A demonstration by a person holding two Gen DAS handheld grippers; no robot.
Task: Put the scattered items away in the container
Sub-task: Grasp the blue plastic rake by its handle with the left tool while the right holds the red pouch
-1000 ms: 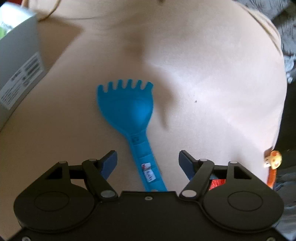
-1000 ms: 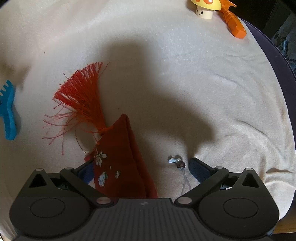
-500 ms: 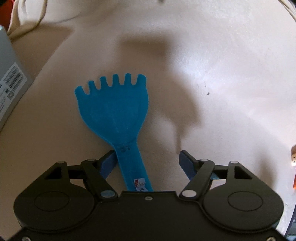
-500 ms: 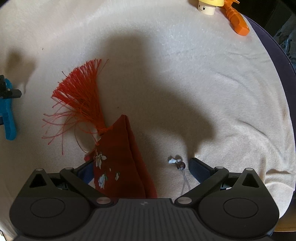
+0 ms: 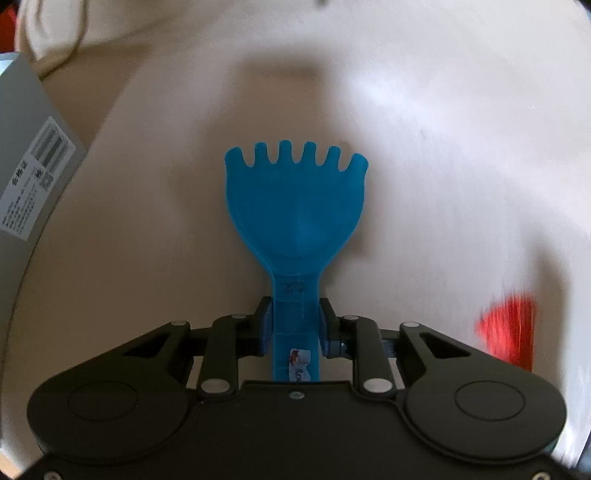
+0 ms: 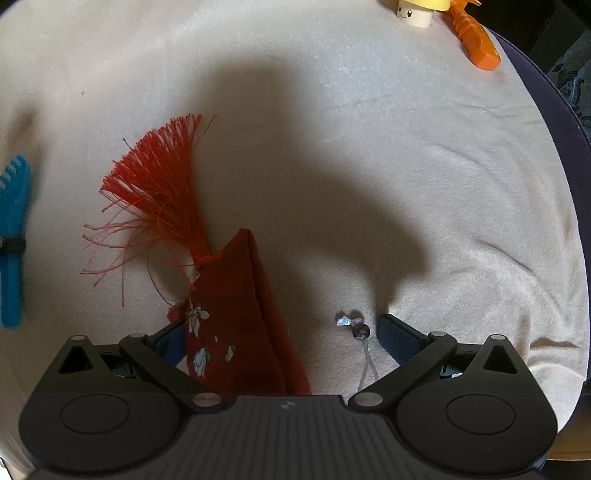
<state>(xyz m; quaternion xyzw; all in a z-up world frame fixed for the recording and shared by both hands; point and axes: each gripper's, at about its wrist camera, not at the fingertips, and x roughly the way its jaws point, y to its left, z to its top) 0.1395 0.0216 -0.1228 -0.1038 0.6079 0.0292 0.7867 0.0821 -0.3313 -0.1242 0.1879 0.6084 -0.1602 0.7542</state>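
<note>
1 blue toy rake (image 5: 295,214), handle sticker partly legible "Ro", L tongs (image 5: 294,325) clamped on handle

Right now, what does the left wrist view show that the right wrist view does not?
Only the left wrist view: a grey box with a label, and the left gripper shut on the blue rake.
Only the right wrist view: the open right gripper, a red pouch, a mushroom toy, an orange toy.
Both: rake, red tassel, cream cloth.

Cream cloth (image 6: 406,155) (softly creased) covers a dark-edged surface (image 6: 565,122).
</note>
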